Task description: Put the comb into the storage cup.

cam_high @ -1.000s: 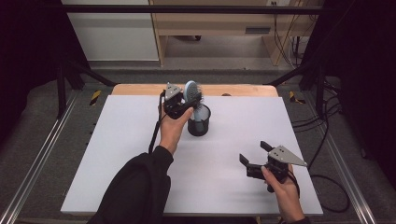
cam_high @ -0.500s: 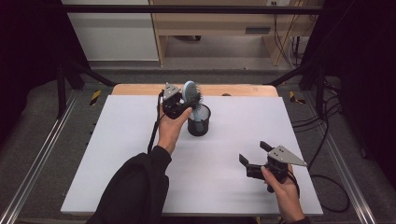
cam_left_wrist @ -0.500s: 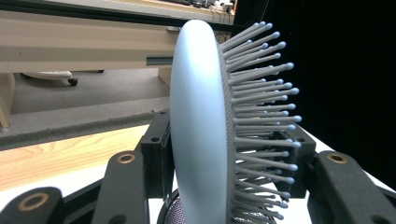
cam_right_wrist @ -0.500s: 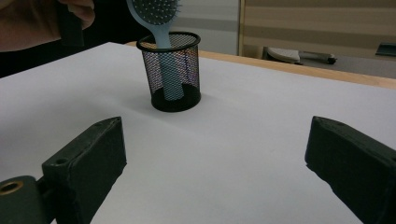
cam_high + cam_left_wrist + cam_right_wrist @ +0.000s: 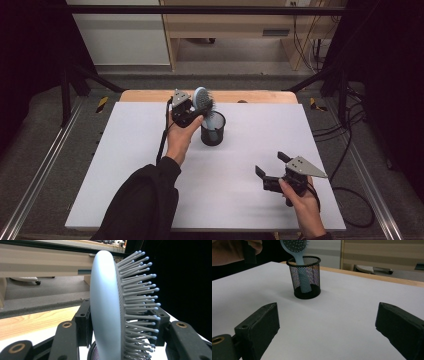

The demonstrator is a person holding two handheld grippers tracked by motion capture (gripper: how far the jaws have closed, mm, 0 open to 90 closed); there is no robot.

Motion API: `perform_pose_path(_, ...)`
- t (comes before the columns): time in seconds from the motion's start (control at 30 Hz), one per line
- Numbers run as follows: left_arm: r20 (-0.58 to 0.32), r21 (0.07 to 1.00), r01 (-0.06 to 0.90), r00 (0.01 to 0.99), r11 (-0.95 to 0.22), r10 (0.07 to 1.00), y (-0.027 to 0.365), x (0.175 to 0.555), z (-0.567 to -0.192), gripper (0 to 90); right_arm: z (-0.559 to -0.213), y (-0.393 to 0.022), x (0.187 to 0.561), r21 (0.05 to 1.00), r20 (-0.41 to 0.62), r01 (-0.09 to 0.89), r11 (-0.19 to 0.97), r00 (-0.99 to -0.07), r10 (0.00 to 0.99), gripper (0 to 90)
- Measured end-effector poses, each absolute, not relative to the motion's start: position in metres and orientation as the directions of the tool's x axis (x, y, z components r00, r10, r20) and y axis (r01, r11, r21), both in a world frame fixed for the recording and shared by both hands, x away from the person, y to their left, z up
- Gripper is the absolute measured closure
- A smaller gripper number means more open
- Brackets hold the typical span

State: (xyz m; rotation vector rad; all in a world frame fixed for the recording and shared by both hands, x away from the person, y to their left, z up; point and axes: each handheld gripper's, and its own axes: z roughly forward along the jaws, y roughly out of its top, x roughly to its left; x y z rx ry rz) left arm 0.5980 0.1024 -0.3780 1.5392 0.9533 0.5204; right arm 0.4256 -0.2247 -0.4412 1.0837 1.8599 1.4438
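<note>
A light blue hairbrush (image 5: 204,100) stands head-up with its handle down inside a black mesh cup (image 5: 212,131) at the back middle of the white table (image 5: 125,170). My left gripper (image 5: 197,107) is shut on the brush head: in the left gripper view the hairbrush (image 5: 105,310) sits between the jaws, one against its smooth back and the other in its bristles. My right gripper (image 5: 271,164) is open and holds nothing near the front right. From the right gripper view, the cup (image 5: 307,277) and hairbrush (image 5: 295,246) lie farther off, beyond the open right gripper (image 5: 327,322).
A wooden strip (image 5: 260,96) runs along the table's far edge. Metal rails (image 5: 45,165) flank the table on both sides. Cables (image 5: 350,150) lie on the floor at the right. A black cable (image 5: 162,142) trails from the left gripper along the forearm.
</note>
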Motion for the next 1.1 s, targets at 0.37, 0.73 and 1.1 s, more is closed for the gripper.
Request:
perform_pose_path(0.37,-0.191,0.959,0.28,0.561,0.033,0.806,0.107,0.598,-0.379,46.9,-0.441,-0.224,0.426,0.959,0.056,0.265,0.102,-0.529,0.847,5.4)
perform_pose_path(0.73,-0.195,0.958,0.285,0.553,0.036,0.81,0.111,0.598,-0.38,45.4,-0.441,-0.224,0.426,0.959,0.056,0.265,0.102,-0.53,0.846,5.4)
perform_pose_path(1.1,-0.195,0.957,0.286,0.541,0.039,0.818,0.114,0.598,-0.381,43.0,-0.441,-0.224,0.426,0.959,0.056,0.265,0.103,-0.531,0.846,5.4)
